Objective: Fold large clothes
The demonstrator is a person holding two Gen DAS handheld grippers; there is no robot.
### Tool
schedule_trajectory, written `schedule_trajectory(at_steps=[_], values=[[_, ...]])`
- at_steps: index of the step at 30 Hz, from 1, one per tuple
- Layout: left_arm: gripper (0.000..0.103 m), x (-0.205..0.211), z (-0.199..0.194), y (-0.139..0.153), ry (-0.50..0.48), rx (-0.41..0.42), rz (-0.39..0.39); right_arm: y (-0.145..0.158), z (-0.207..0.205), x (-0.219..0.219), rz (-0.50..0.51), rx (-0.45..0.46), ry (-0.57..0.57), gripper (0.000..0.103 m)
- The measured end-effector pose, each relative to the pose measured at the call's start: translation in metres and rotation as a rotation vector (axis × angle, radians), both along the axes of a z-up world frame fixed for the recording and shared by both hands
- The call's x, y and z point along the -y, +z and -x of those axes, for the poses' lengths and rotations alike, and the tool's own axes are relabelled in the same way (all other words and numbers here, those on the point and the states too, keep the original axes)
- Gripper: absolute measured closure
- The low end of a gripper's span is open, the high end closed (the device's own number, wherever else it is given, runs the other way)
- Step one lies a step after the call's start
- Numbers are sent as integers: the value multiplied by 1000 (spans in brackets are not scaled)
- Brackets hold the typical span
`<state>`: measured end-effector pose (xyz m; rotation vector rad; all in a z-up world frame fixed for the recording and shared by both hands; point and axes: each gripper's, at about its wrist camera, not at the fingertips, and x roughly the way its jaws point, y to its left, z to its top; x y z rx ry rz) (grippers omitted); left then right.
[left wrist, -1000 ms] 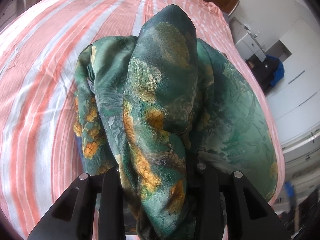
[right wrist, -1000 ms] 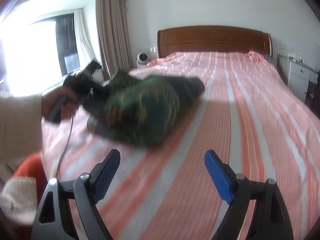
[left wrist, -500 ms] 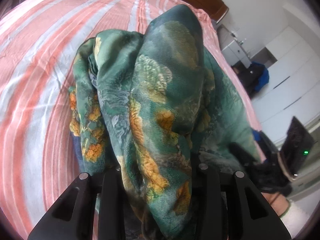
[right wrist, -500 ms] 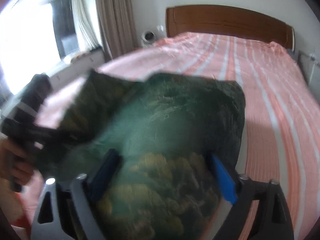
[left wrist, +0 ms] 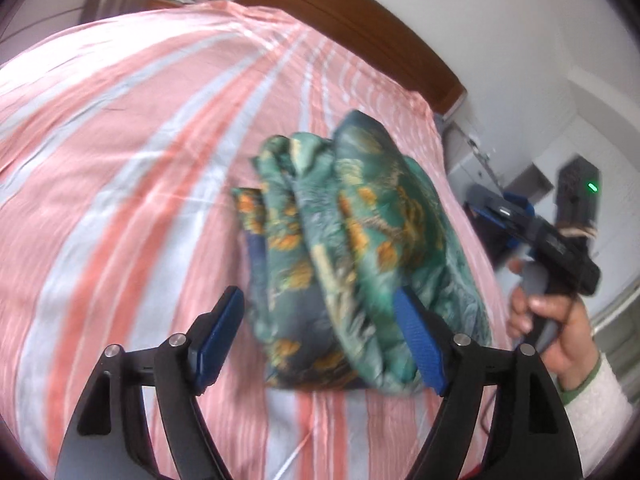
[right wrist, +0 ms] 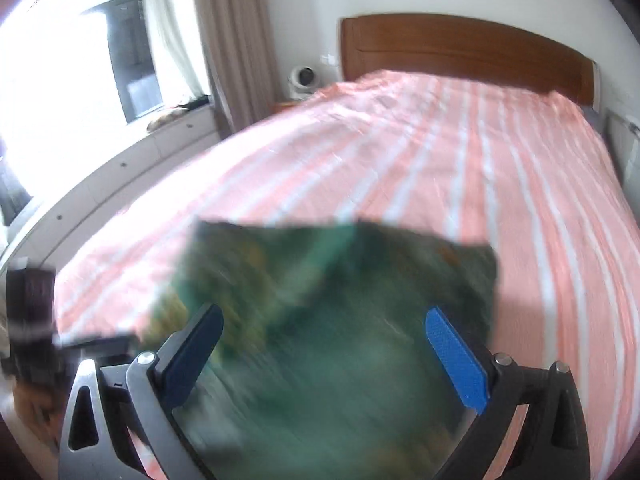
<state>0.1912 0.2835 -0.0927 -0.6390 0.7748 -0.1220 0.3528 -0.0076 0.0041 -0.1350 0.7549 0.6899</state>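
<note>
- Your one bed [left wrist: 120, 168], under a pink-and-white striped sheet, is the work surface; its wide flat top is likely why the folding happens here. A single wooden headboard [right wrist: 464, 54] closes off the far end.
- There is one garment [left wrist: 352, 256], green with orange flowers, bunched into several thick layers. It lies on the sheet near the bed's right-hand edge in the left view, within reach of both your tools. By the look of it the folding is well along.
- You hold two grippers. Your left gripper [left wrist: 320, 340] points down at the near end of the bundle with its fingers opening. Cloth sits between them and lies against the right-hand pad, but the left-hand pad stands clear, so nothing is clamped.
- Your right gripper [right wrist: 324, 356] is also opening, its fingers very wide. The blurred green cloth fills the gap beneath them, and neither pad seems to press on it.
- One hand [left wrist: 560, 332] of yours shows, wrapped round the right tool's handle beside the bed, in a white sleeve.
</note>
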Motion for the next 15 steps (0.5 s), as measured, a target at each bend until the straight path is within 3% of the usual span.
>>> schedule_trajectory(at_steps=[4,7,11,15], values=[[19,-6,37,-7,98,10,-44,-54,-27,-77,97,-95,25,3],[19,7,49,-19,128,-7,-99,-105,-26,-118,202,-45,7,0],[19,13,57,-33,158,-25,-108,-118,-14,-122,206,39,-10,0],[19,11,55,-26,151,-40,-104,-106,-11,-116,203,22,-13,0]])
